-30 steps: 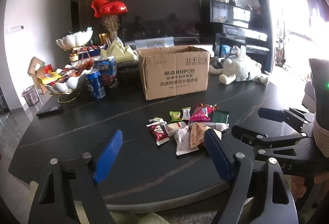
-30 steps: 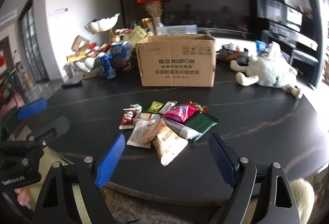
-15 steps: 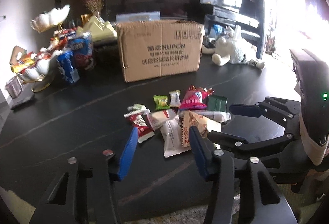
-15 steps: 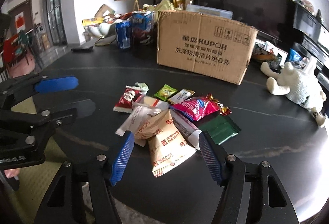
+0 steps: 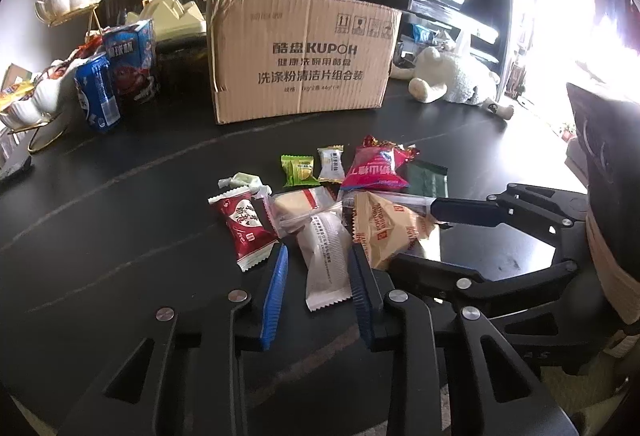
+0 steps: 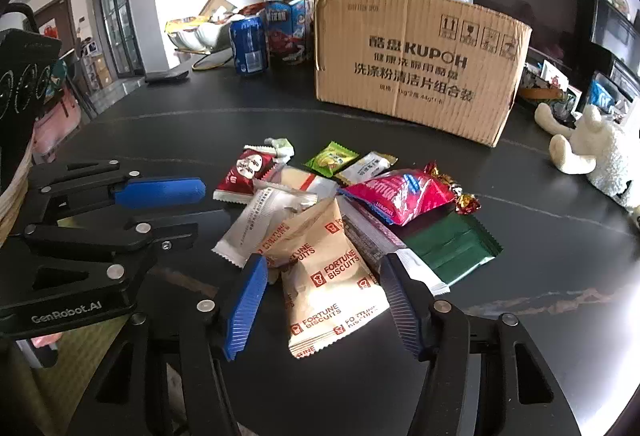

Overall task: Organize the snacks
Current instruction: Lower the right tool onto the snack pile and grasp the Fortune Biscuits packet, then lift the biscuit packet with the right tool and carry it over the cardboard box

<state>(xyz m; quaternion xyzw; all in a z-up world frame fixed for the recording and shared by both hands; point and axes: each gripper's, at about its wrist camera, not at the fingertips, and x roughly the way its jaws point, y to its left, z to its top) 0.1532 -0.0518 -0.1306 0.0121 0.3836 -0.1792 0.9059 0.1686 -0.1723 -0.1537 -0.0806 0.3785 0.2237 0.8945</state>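
Note:
A pile of snack packets lies on the black table (image 5: 120, 228) in front of a cardboard box (image 5: 300, 56). My left gripper (image 5: 320, 276) is open, its fingers either side of a white packet (image 5: 326, 256), not closed on it. My right gripper (image 6: 324, 292) is open around a tan Fortune Biscuits packet (image 6: 328, 276), also seen in the left wrist view (image 5: 384, 232). Nearby lie a dark red packet (image 5: 244, 224), a pink bag (image 6: 400, 196), a green packet (image 6: 452, 244) and small candies (image 6: 332, 158).
The box (image 6: 416, 64) stands behind the pile. A blue can (image 5: 98, 96), a snack carton (image 5: 132, 64) and a white tiered dish (image 5: 36, 96) stand at the back left. A plush sheep (image 5: 456, 80) lies at the back right.
Both grippers have moved forward and down to the pile and narrowed. The left now brackets the white packet, the right the Fortune Biscuits packet.

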